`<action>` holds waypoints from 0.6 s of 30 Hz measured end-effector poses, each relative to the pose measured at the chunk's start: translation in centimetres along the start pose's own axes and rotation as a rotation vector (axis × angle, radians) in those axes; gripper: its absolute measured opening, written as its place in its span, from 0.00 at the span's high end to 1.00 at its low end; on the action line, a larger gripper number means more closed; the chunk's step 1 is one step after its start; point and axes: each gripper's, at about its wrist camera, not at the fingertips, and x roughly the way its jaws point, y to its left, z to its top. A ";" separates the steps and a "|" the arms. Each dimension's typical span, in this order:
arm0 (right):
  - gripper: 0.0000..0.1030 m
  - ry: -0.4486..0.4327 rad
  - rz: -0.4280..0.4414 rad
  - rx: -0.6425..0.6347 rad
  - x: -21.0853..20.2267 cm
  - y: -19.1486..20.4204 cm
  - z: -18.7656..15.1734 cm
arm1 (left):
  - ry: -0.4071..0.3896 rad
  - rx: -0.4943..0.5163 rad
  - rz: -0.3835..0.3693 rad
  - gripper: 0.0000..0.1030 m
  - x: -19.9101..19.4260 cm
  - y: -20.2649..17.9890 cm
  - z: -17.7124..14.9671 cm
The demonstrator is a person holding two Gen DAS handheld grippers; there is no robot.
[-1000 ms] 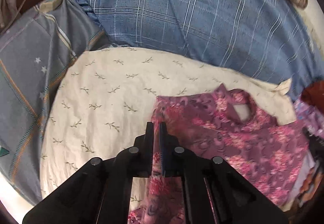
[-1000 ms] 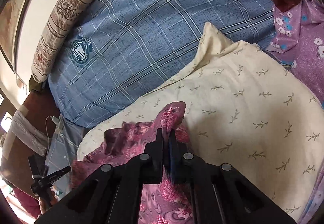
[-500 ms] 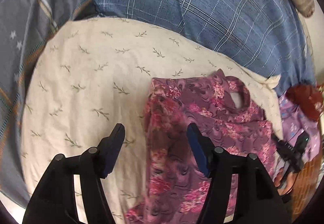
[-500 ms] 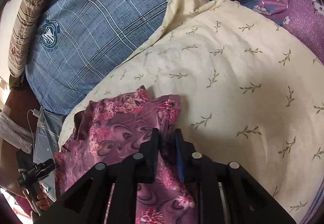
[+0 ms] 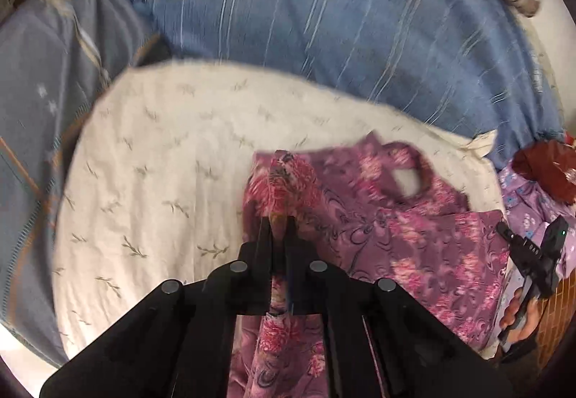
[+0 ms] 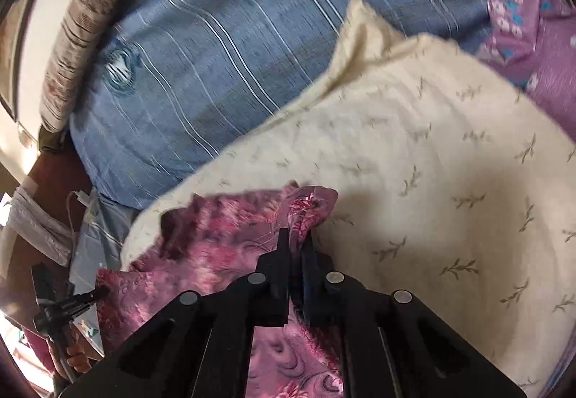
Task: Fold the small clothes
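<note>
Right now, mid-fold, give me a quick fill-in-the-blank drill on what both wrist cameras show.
1. The left gripper is shut on the ____ floral garment.
2. The garment lies on a cream ____ printed with leaf sprigs.
3. The right gripper is ____ on a bunched fold of the garment.

Missing words: pink; pillow; shut

A cream leaf-print pillow [image 6: 450, 182] lies against a blue plaid pillow [image 6: 216, 48] on the bed, a striped bolster [image 6: 82, 19] along the pale wall at upper left.
</note>
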 end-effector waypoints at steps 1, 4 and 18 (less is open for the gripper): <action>0.96 -0.019 0.017 0.001 -0.9 0.3 0.4 | -0.020 0.005 -0.006 0.97 -0.8 -0.2 0.1; 0.96 -0.053 0.056 0.000 -2.5 1.6 1.7 | -0.071 -0.007 -0.028 0.97 -2.4 -0.5 1.1; 0.96 -0.004 -0.032 0.069 7.0 1.1 6.1 | 0.066 -0.167 0.082 0.97 10.5 4.3 4.9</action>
